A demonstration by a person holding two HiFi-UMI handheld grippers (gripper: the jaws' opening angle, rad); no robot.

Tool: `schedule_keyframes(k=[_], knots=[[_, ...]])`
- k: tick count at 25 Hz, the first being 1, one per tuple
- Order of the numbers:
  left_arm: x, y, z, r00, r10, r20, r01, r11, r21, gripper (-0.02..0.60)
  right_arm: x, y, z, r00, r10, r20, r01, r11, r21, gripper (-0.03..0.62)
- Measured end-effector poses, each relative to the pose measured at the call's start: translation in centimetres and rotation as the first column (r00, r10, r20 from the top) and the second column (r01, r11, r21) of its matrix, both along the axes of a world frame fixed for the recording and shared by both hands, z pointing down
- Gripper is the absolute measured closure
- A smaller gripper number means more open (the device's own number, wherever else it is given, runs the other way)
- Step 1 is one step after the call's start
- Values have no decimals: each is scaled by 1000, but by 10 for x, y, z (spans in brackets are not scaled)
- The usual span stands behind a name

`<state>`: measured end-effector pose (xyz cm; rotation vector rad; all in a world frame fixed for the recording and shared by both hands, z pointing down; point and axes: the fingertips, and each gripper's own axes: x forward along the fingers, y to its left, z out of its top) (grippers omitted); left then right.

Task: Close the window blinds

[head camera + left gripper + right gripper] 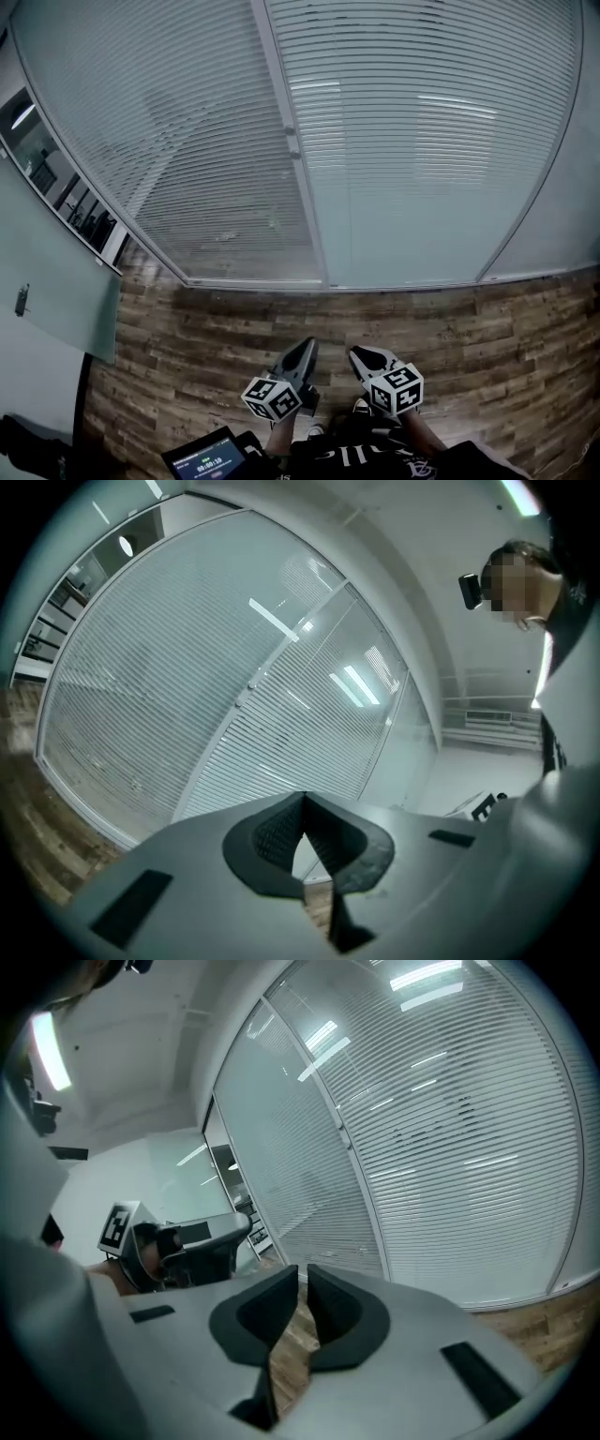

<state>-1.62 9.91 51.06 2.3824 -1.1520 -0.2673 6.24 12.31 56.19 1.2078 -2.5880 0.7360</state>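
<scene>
The window blinds (187,159) hang behind two glass panels, with slats partly tilted on the left panel and flatter on the right panel (422,141). A small knob (292,141) sits on the mullion between the panels; it also shows in the left gripper view as the knob (251,686) and in the right gripper view as the knob (343,1129). My left gripper (306,349) is low near my body, shut and holding nothing. Beside it, my right gripper (360,354) has its jaws together with nothing between them. Both are far below the knob.
A wood-plank floor (450,328) runs from the window base to my feet. A frosted glass partition (56,281) stands at the left. A small screen (208,459) shows at the bottom left. The left gripper (246,1225) appears in the right gripper view.
</scene>
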Motion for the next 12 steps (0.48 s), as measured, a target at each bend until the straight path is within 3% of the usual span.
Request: schedule_keyframes(k=[7, 12], knots=[[-44, 69, 1, 994, 45, 96, -48, 998, 30, 577, -52, 51, -1, 999, 51, 6, -51, 999, 1, 551], [-83, 120, 11, 990, 102, 101, -104, 994, 15, 577, -94, 105, 7, 995, 94, 11, -94, 995, -18, 553]])
